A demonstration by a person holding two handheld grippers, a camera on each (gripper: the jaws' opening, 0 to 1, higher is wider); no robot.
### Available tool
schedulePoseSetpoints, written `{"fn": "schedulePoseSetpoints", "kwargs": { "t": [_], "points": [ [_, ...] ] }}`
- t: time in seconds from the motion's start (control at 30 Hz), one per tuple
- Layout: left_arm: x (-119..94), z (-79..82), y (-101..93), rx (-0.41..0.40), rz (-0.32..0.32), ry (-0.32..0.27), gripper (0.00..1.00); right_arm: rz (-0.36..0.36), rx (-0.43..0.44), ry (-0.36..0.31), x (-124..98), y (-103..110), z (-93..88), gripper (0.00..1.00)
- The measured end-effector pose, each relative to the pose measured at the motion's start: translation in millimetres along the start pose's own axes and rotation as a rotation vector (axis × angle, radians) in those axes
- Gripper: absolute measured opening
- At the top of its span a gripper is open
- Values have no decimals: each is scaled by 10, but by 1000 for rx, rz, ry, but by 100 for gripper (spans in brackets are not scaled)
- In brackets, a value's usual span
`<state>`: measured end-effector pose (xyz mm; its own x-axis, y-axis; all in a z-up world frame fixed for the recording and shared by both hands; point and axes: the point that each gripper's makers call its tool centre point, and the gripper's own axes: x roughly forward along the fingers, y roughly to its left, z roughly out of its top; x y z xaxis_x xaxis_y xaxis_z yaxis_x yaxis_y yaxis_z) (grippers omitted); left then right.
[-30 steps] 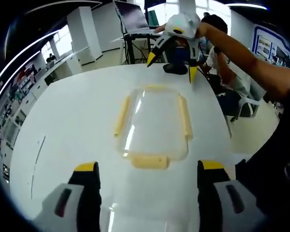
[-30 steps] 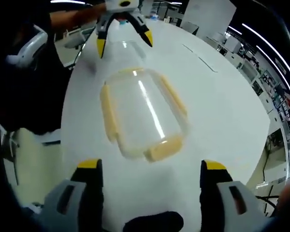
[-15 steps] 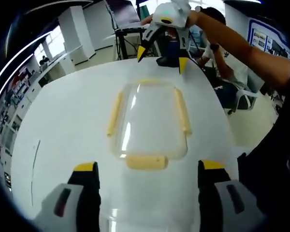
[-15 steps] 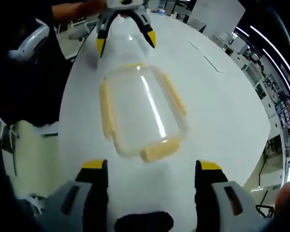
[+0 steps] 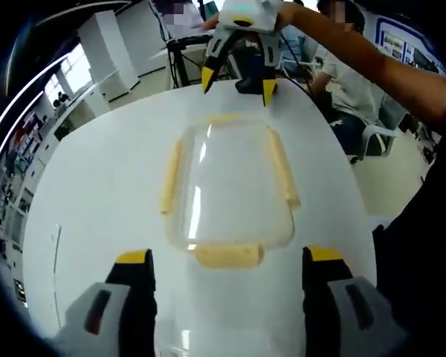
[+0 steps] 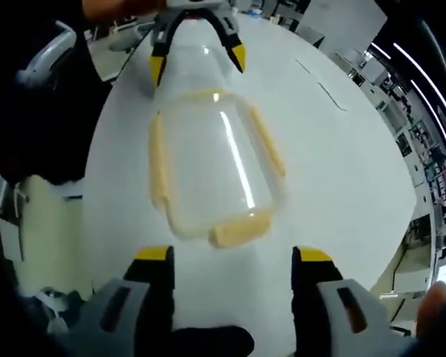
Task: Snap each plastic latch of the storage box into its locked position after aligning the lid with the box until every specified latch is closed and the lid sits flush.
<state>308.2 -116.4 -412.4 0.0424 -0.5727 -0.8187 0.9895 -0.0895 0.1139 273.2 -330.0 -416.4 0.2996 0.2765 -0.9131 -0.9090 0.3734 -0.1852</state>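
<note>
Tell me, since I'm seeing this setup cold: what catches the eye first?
A clear storage box with pale yellow latches lies in the middle of a round white table. The two grippers face each other across it, both open: the left gripper at the near end, the right gripper hovering over the far end.

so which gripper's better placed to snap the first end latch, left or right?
Near even, slight edge left: the clear plastic storage box has its yellow end latch centred between the open left gripper jaws. The open right gripper sits similarly at its own end latch.
</note>
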Motion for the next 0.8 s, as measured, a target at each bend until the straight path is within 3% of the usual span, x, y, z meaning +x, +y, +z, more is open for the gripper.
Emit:
{"fn": "schedulePoseSetpoints", "kwargs": {
  "t": [0.13,0.47,0.6,0.8],
  "points": [
    [19,-14,4,-2,3,15,69,14,-14,21,57,-37,-21,59],
    [49,-60,20,-12,-2,24,70,33,-47,54,150,-99,23,53],
    [58,-119,-9,-23,-17,53,64,33,-59,81,162,-97,10,52],
    [86,-100,-30,-10,-20,45,64,46,-71,106,177,-49,4,50]
  ]
}}
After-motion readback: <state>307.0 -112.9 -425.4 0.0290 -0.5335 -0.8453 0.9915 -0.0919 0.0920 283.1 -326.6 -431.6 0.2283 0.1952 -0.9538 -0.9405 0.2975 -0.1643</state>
